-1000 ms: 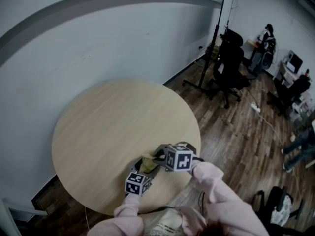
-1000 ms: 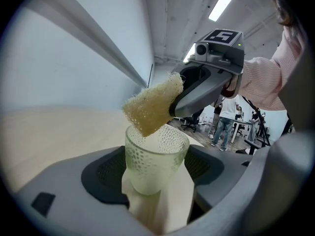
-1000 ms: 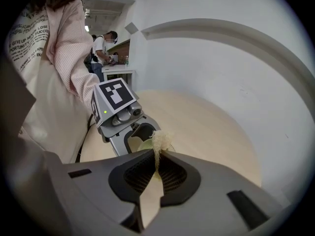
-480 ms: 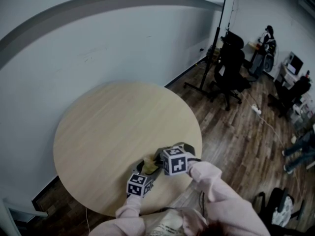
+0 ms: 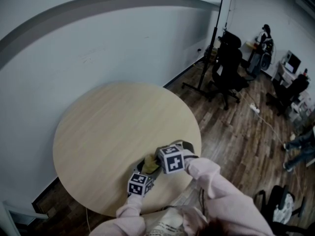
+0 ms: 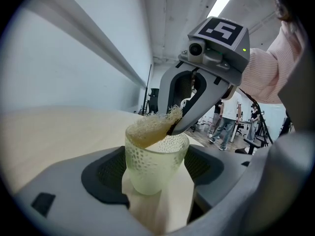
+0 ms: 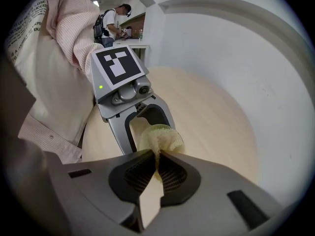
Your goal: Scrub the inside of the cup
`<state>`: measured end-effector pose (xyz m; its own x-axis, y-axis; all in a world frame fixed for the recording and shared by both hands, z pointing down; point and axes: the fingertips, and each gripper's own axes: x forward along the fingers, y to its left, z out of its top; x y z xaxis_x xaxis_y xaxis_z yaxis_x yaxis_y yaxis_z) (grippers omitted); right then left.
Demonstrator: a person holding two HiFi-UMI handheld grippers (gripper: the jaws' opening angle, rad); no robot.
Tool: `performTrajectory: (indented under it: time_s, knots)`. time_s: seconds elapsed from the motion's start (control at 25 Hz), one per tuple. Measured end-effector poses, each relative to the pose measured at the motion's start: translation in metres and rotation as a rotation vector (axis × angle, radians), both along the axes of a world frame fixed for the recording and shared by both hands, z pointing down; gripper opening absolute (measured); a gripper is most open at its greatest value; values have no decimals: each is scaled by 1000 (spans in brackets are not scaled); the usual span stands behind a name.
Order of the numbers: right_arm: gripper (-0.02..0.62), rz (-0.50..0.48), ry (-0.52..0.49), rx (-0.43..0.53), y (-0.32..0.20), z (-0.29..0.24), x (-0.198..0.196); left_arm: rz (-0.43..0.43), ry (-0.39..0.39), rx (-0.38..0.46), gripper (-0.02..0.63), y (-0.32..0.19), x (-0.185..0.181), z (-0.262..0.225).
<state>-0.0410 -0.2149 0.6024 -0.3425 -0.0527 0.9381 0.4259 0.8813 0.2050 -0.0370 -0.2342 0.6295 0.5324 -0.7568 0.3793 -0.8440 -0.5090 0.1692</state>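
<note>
Hands in pale pink sleeves hold two grey two-jaw tools close together over the near edge of a round, pale wooden bench, seen from above in the head view. Each tool carries a cube with black-and-white square markers.

The left tool grips a pale green, translucent plastic cup with a dimpled wall. Its two dark ribbed pads press against opposite sides of the cup, which stands upright between them with its mouth open upward. The pictures do not show whether the cup's base touches the bench or is held just above it.

The right tool comes in from the other side, with its jaws narrowed almost together on one end of a yellowish, coarse mesh scrubbing sponge. In the left gripper view the sponge lies across the cup's rim on the side nearer the wall, and the right tool's tips angle down into the mouth of the cup. In the right gripper view the sponge bunches up just past the pinching pads and covers most of the cup's opening.

Behind the bench rises a plain pale blue-grey wall. To the right, on a dark wood-plank floor, stand black office chairs, with a few people farther back.
</note>
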Motion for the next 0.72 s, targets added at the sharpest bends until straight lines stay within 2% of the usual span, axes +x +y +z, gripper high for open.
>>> performTrajectory:
  time_s: [0.72]
  knots:
    - [28, 35, 91, -31, -1, 4, -6, 6, -12, 26, 370, 0, -1, -1]
